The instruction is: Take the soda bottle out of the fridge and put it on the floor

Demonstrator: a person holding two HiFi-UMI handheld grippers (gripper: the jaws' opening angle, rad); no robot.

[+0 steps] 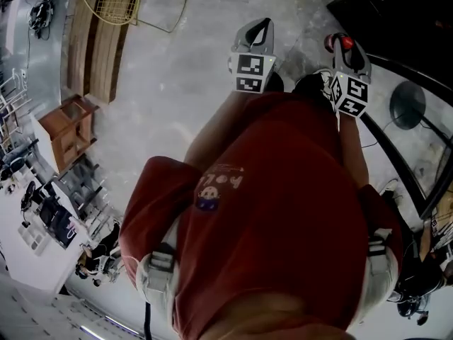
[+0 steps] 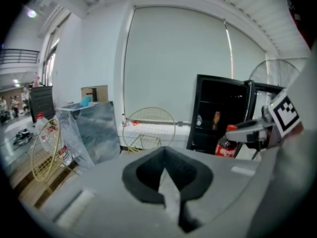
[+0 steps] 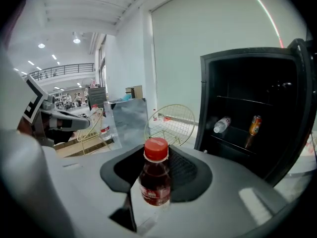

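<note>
Right tool (image 3: 156, 170) clamps soda bottle (image 3: 155, 181) clear of the fridge (image 3: 257, 114) edge; left tool (image 2: 166, 175) seemingly together.

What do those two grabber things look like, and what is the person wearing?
Both are light grey plastic. The left gripper and right gripper each carry a white cube printed with black square markers. Their fingers are lined with black padding. The person wears a red shirt with a small cartoon print on it.
</note>
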